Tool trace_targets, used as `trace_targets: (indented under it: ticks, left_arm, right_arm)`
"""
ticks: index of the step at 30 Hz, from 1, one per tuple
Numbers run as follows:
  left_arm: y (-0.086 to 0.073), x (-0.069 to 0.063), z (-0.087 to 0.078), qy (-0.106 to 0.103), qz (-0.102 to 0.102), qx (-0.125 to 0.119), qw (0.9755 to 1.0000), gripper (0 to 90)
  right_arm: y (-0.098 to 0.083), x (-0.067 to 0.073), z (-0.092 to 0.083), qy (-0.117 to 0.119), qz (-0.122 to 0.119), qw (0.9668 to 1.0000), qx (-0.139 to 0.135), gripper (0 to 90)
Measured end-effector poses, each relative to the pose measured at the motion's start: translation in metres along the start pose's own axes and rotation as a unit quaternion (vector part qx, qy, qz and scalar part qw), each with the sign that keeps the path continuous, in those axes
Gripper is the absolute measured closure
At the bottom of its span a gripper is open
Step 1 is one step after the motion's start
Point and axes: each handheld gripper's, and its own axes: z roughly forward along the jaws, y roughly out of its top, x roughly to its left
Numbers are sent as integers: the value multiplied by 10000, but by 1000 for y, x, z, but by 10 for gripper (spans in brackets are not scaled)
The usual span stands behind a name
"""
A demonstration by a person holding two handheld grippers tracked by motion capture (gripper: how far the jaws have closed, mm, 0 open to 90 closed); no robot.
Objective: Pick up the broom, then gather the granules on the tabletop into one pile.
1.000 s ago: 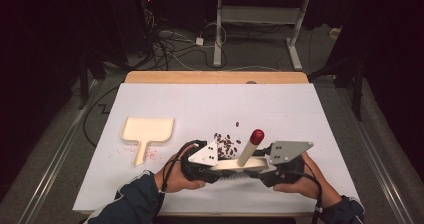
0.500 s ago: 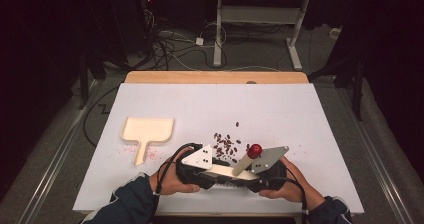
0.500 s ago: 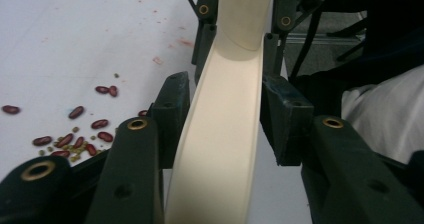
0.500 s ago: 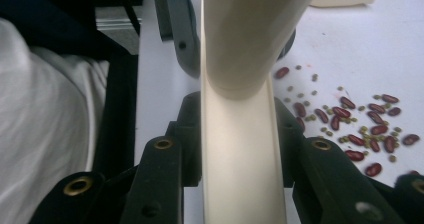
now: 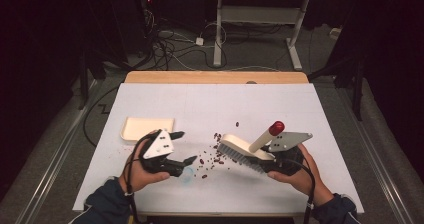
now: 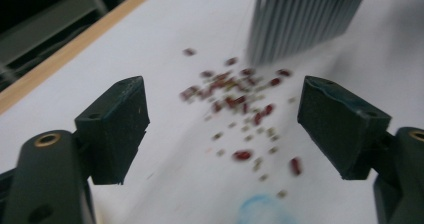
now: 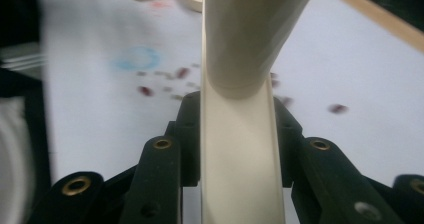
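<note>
Clamping my right fingers (image 5: 270, 160) on the brush (image 5: 245, 151), I hold its bristles down on the table (image 5: 210, 104) beside the scattered red beans (image 5: 212, 159). My left fingers (image 5: 182, 146) have just been opening, released with nothing between them. Farther off lies the cream dustpan (image 5: 145, 127).

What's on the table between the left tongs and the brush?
Scattered red beans lie on the white table between the open left tongs and the brush, as the high view shows; the left gripper view shows them below the bristles.
</note>
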Motion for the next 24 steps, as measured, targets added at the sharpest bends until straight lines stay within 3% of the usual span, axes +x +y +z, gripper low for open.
trace_targets:
  ticks: [2, 4, 5, 7, 11, 15, 19, 21, 22, 24]
  left_arm:
    - [-12, 6, -7, 131, -83, 103, 9998, 193]
    - [-24, 10, -13, 281, -204, 162, 9993, 193]
    - [-29, 12, -16, 341, -237, 182, 9990, 193]
    - [-39, 13, -22, 576, -288, 213, 9977, 193]
    - [-54, 15, -32, 805, -416, 220, 9956, 218]
    - [-67, 11, -37, 881, -565, 152, 9944, 211]
    - [-78, 4, -38, 936, -520, 354, 9936, 197]
    - [-80, 3, -38, 940, -516, 390, 9935, 196]
    - [-80, 3, -39, 934, -529, 389, 9935, 196]
    - [-80, 4, -38, 933, -517, 398, 9935, 190]
  right_arm:
    - [-3, -11, -6, -263, 180, 9995, -36, 676]
    - [-4, -13, -8, -382, 207, 9991, -34, 676]
    - [-6, -19, -10, -567, 266, 9980, -14, 676]
    - [-7, -21, -11, -602, 282, 9978, -14, 676]
    - [-11, -28, -11, -809, 368, 9960, -19, 677]
    - [-14, -36, -8, -1036, 443, 9936, 37, 677]
    - [-15, -44, -4, -1265, 475, 9907, 122, 677]
    - [-13, -53, 4, -1526, 438, 9870, 248, 677]
    - [-13, -53, 4, -1526, 438, 9870, 248, 677]
    - [-11, -60, 11, -1739, 444, 9833, 317, 677]
